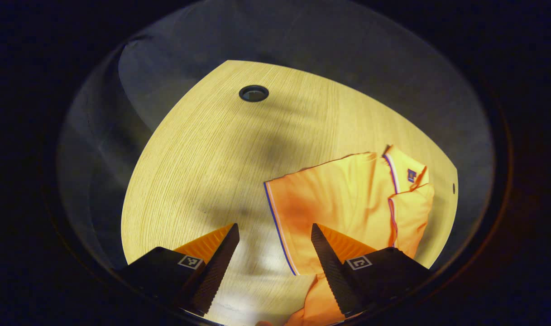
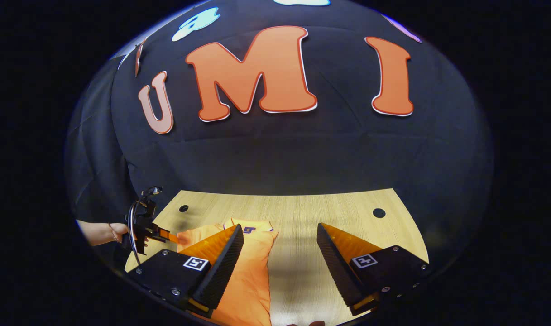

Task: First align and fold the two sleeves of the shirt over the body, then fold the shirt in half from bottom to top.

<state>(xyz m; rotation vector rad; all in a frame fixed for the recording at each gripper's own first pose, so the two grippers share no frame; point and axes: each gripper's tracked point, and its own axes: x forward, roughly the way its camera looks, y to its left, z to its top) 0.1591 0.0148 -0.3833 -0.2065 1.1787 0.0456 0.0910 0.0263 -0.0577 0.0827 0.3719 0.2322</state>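
Note:
An orange shirt with blue and white trim lies bunched on the wooden table, its collar and label toward the far right. My left gripper hovers open above the trimmed edge, which runs under the gap between its fingers; nothing is held. In the right gripper view the shirt lies as a narrow strip below the left finger. My right gripper is open over bare table beside the shirt. The left gripper appears at the far left, held by a hand.
A round cable hole sits in the far part of the table, with a small hole near the right edge. Two holes mark the far corners. The black cloth wall rises right behind the table.

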